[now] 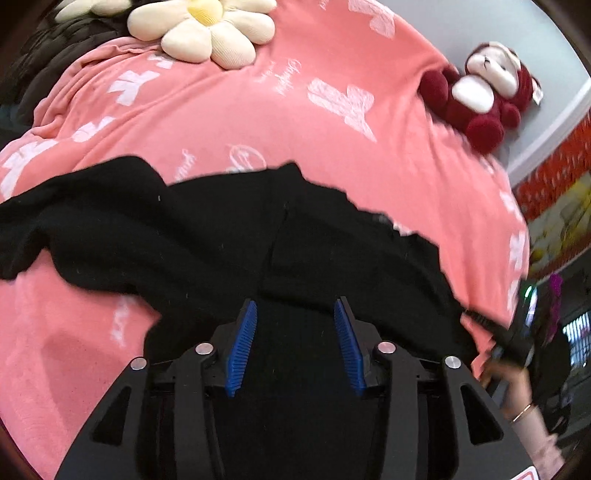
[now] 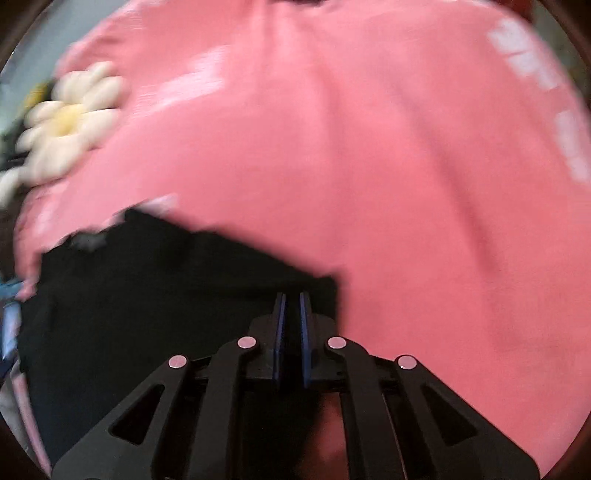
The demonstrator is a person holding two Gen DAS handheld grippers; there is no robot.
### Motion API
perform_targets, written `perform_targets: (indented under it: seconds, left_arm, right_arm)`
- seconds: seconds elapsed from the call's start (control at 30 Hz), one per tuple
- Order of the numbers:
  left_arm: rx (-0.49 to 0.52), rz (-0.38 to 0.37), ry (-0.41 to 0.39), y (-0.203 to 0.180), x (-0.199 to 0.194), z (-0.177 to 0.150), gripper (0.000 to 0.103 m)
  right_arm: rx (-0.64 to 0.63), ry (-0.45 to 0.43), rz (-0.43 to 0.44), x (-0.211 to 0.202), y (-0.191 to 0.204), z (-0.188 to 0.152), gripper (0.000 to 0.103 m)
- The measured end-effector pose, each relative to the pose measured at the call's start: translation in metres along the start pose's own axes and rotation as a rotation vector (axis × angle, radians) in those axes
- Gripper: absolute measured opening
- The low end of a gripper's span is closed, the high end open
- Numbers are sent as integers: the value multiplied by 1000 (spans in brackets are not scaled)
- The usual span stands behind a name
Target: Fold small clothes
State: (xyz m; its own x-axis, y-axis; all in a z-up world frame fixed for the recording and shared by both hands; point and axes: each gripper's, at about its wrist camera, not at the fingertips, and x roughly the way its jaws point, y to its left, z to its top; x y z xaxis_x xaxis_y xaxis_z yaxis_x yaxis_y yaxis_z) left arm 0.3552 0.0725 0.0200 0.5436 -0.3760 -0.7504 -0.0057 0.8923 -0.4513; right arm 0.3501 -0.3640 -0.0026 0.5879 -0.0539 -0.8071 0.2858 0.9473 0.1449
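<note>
- The coral-pink soft blanket with white printed bows and script [image 1: 258, 122] covers the bed and fills most of both views; its far edge curves along a grey wall at the upper right of the left wrist view, and wide bare pink stretches lie beyond the garment there and to the right of it in the right wrist view.
- One black knit garment [image 1: 207, 243] lies rumpled across the near part of the blanket, its far edge wavy, one limp end trailing off to the left, a seam running down its middle.
- The left claw [image 1: 295, 314], black with ribbed blue pads, hovers over the near part of the garment with its fingers spread well apart and nothing between them.
- The right claw [image 2: 291, 299] has its two blue pads drawn nearly together on a corner of the black cloth; the view is motion-blurred, but it appears to pinch that corner at the garment's right edge, next to open pink blanket.
- One cream flower-shaped plush cushion with a yellow centre [image 1: 207, 29] sits at the far left edge of the blanket.
- One dark-red and white plush toy [image 1: 484, 88] lies at the far right edge, against the wall.
</note>
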Motion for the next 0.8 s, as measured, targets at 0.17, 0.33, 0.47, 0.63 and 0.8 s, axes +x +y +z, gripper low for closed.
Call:
perform_targets:
  seconds: [0.17,0.33,0.47,0.63,0.8]
  left_arm:
    - [-68,-9,37,30,2,-14,43]
    - [-47,7,15,39,-15,-27,44]
    - [-18,12,16,36,-19,-35,47]
    - [-151,-5,18,70,-23,-27,50]
    - [-541,8,-112,178,-49,-9,53]
  right_arm:
    - [-75,-21,76,-14,26,-6,12]
    - [-105,-10,119,9,63,27,45]
    - [-220,67,3,58,91,35,22]
    - [-140,-68,-30,21,96,43,24]
    - [-298,-146,62,-67,99,-32,26]
